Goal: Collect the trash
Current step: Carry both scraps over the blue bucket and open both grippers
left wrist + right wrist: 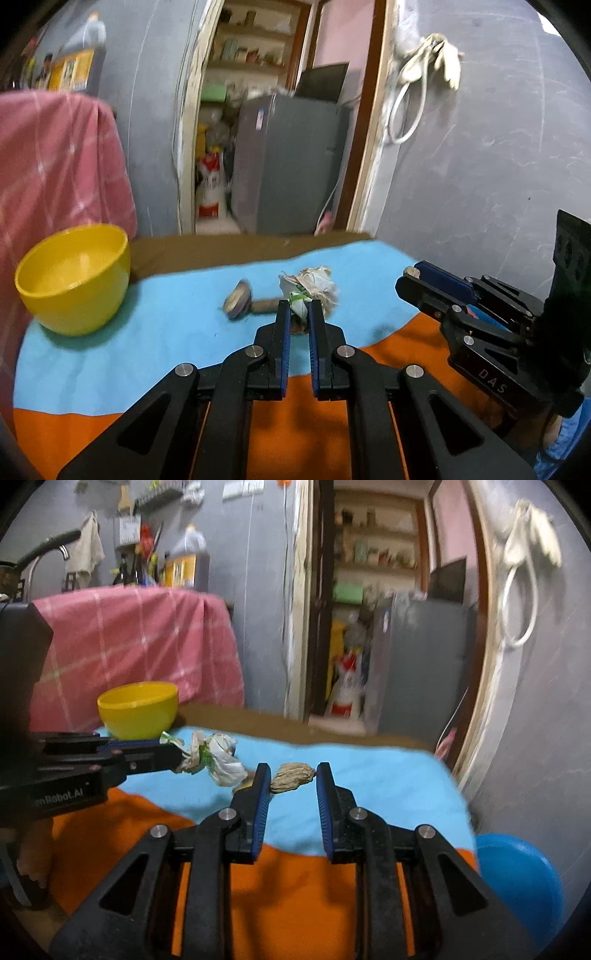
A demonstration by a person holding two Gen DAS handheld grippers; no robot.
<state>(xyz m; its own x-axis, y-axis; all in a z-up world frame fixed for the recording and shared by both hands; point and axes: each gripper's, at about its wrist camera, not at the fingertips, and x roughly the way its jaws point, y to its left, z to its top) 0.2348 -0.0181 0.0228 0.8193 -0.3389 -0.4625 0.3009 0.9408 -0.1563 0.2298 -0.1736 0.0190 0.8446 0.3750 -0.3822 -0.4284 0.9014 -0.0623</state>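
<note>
Gripping a crumpled paper wrapper (308,286) at frame centre, my left tool (298,314) is clenched on it above the blue cloth (147,332); my right tool (291,779) grasps a brown dried husk (291,778) mid-frame, and the yellow bowl (74,280) sits at left on the bench (221,251)

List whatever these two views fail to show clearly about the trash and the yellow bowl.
- Crumpled wrapper: left wrist view, its lower part hidden between the left tongs.
- Brown scrap: in the right tongs; too blurred to identify.
- Yellow bowl: right wrist view, inside hidden by its near wall.
- Round piece: motion-blurred.
</note>
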